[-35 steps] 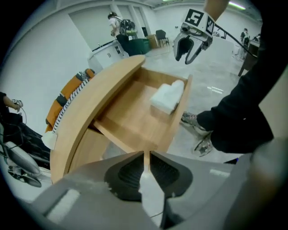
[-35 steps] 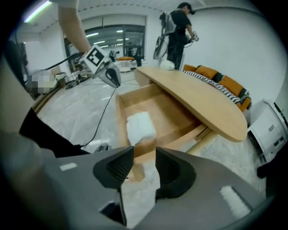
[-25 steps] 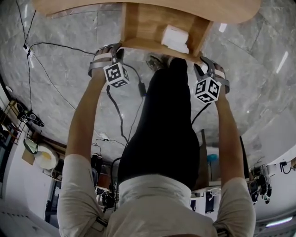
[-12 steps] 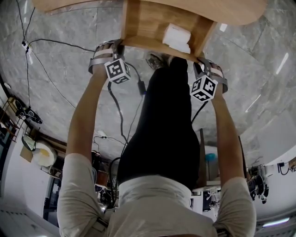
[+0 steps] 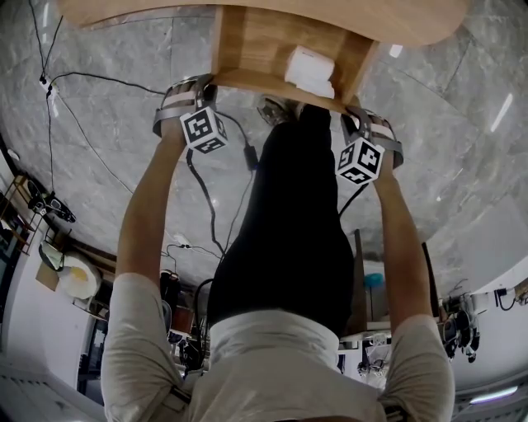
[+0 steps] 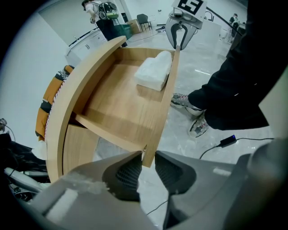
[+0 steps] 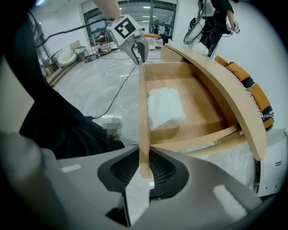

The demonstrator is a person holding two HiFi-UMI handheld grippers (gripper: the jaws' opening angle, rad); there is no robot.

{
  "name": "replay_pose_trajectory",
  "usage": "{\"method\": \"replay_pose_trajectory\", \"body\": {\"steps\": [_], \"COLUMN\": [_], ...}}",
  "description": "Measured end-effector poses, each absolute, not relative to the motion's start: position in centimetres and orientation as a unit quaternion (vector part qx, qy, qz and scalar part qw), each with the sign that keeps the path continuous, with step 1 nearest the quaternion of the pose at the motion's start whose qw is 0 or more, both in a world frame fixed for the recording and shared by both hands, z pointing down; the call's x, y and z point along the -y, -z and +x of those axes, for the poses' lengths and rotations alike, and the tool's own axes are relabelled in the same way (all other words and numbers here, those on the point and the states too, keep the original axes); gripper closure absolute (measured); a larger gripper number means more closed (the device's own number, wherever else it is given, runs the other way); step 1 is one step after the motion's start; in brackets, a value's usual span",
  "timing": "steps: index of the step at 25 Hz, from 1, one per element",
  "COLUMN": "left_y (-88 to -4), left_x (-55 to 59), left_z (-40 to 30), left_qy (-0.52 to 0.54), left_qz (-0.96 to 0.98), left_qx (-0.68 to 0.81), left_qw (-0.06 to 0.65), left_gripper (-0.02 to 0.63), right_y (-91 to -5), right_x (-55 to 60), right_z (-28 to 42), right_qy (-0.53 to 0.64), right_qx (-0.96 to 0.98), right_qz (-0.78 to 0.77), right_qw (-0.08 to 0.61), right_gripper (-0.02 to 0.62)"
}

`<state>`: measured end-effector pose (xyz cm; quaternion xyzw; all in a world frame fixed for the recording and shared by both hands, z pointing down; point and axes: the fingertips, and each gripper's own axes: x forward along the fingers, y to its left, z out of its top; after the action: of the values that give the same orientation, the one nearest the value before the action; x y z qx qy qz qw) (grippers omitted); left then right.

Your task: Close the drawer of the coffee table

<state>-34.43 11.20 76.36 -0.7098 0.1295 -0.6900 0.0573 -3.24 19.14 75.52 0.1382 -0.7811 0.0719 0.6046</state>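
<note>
The wooden drawer stands pulled out from under the coffee table top, with a white folded pack inside. My left gripper straddles the left end of the drawer's front panel. Its jaws are closing, with a gap still beside the board. My right gripper is at the right end. There its jaws are closing and the pads press on the panel. Each gripper shows in the other's view, at the panel's far end: the right one and the left one.
The person's dark-trousered legs and shoes stand right in front of the drawer. Cables run over the grey marble floor. An orange striped cushion lies beyond the curved table top.
The right gripper has rolled slightly at the drawer's right corner. The drawer stays pulled out and the left gripper has hardly moved.
</note>
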Motion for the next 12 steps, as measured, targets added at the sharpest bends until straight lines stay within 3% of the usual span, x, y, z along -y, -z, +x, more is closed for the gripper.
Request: {"method": "replay_pose_trajectory", "body": {"steps": [12], "left_y": [-74.0], "left_x": [-10.8], "left_z": [-33.7], "left_qy": [0.673], "left_qz": [-0.729], "left_qx": [-0.114], "left_qw": [0.045], "left_gripper": [0.486], "right_y": [-73.0], "right_x": [-18.2], "right_z": [-2.3], "right_qy": [-0.070], "right_qx": [0.782], "right_qz": [0.135], "right_qw": [0.604], "right_gripper": [0.521]}}
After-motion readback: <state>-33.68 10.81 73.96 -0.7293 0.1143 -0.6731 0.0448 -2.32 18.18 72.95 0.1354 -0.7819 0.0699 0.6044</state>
